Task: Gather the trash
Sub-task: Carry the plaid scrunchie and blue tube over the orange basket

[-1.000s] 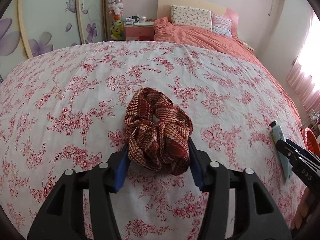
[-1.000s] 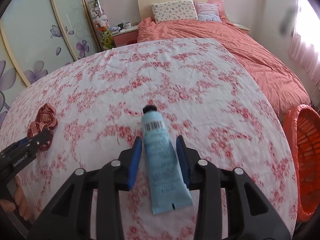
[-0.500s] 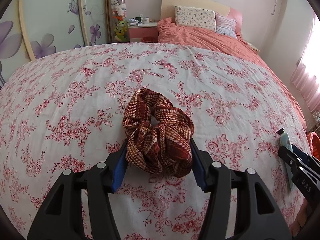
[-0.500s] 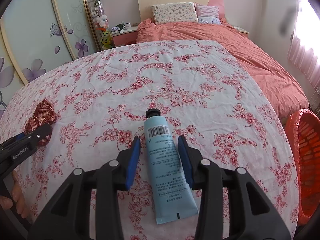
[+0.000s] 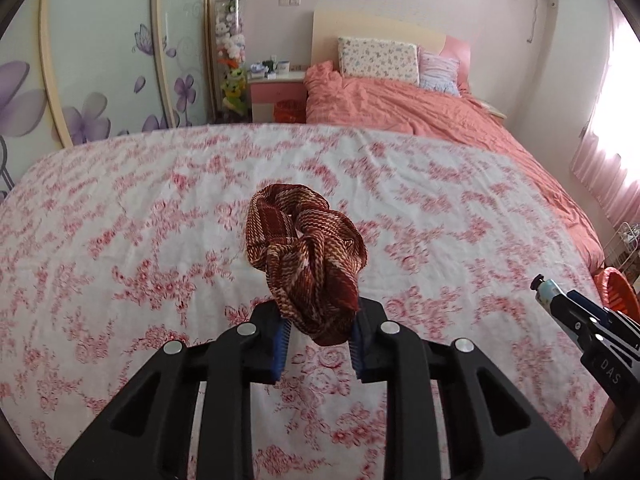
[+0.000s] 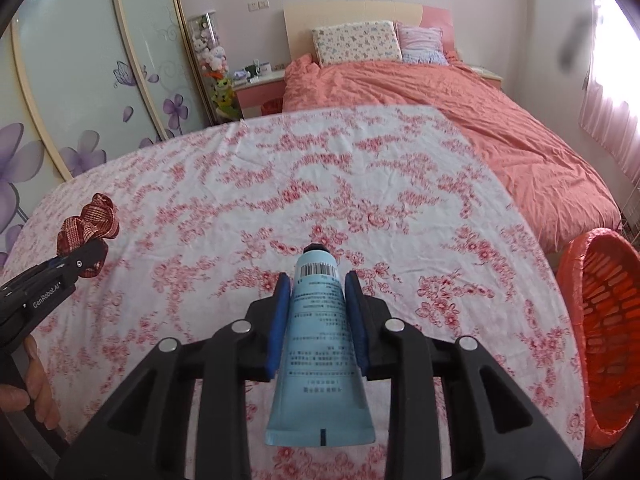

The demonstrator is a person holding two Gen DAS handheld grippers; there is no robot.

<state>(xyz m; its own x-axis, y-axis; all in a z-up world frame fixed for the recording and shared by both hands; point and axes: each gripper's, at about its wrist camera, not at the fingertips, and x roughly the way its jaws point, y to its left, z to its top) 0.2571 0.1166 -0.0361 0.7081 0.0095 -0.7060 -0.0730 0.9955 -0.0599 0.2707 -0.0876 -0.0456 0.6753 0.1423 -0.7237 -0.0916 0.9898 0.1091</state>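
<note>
The left gripper (image 5: pixel 318 336) has just been closing, and its jaws are now clamped on the lower bunch of the scrunchie (image 5: pixel 306 256), whose loop stands up ahead of the pads, clear of the sheet (image 5: pixel 120 240). The right gripper (image 6: pixel 319 320) has also been closing a little; its jaws pinch the tube (image 6: pixel 318 336) across its body — cap ahead of the fingertips, crimped tail hanging back between the arms.

Both pieces look lifted, so the step in hand is probably the carry to the basket (image 6: pixel 600 340), which sits off to the right of the right jaws, beside the bed edge. To do it well, keep both grips firm: the tube is smooth and tapered, so it may slide forward if tilted further down. The scrunchie is soft and held low — it could sag out. Take the tube over the rim first, since it is nearer, and release only when well inside.
</note>
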